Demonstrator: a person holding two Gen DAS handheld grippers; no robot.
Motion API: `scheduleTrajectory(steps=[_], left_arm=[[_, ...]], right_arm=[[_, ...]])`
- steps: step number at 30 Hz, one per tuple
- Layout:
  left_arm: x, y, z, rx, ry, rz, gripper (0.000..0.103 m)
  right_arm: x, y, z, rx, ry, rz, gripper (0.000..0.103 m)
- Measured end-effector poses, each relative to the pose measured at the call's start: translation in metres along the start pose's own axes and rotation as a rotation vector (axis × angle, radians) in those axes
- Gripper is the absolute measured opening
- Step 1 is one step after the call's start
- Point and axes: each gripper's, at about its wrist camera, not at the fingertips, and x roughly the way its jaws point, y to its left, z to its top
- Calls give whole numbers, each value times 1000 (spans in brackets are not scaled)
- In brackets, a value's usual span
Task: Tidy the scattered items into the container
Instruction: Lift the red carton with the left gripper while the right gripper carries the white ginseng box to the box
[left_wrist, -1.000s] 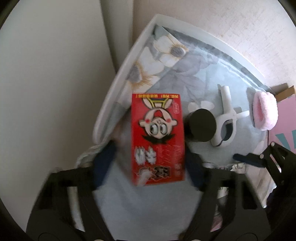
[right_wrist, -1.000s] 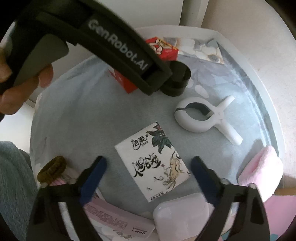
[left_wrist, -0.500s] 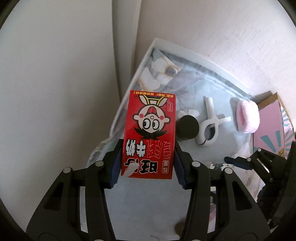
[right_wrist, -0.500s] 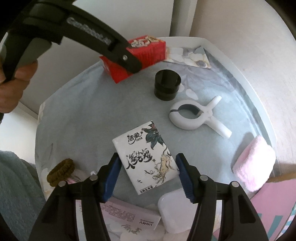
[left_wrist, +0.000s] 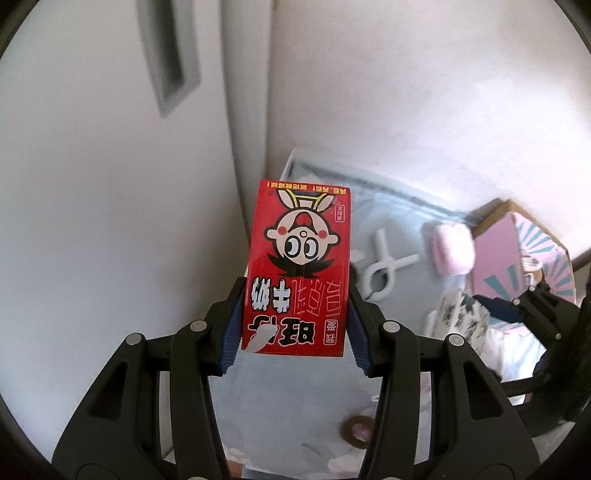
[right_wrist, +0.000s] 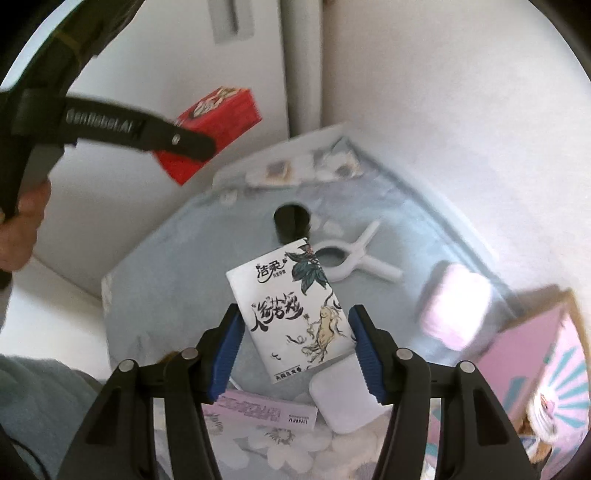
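Note:
A red milk carton with a cartoon face hangs in the air, and my left gripper is shut on its lower half. From the right wrist view the same carton shows at upper left, with a black finger of that gripper across it. My right gripper is shut on a white tissue pack printed with ink drawings, held tilted above the table. An open pink cardboard box with teal rays stands at the right.
On the floral cloth-covered table lie a black cylinder, a white clip, a pink puff, a white square case, a pink card pack and a brown hair tie. White walls stand behind. A hand is at left.
The right jaws closed on the tissue pack and lifted it off the cloth. The left gripper rose further with the red carton. The table now looks smaller in both views.

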Motion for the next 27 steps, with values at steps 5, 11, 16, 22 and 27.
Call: scheduleTrajectory(steps=[5,11,16,22,27], left_arm=[[-35,-28,10,64,-73,-51,46],[-63,-75,23,157,-144,-123,46],[-79,-114,30,246,-177,-165,46],[-82,-166,33,351,-191,-233,46],[-66,-212,34,428,-152,-277,46]], right_arm=[[-50,-3,-84,94,-103,-49,54],[-82,-27,-96,197,-182,-152,54],[-122,-44,-117,293,-228,-256,54],[-155,-62,-150,413,-254,-344,54],[-171,-75,-179,503,-257,-402,54]])
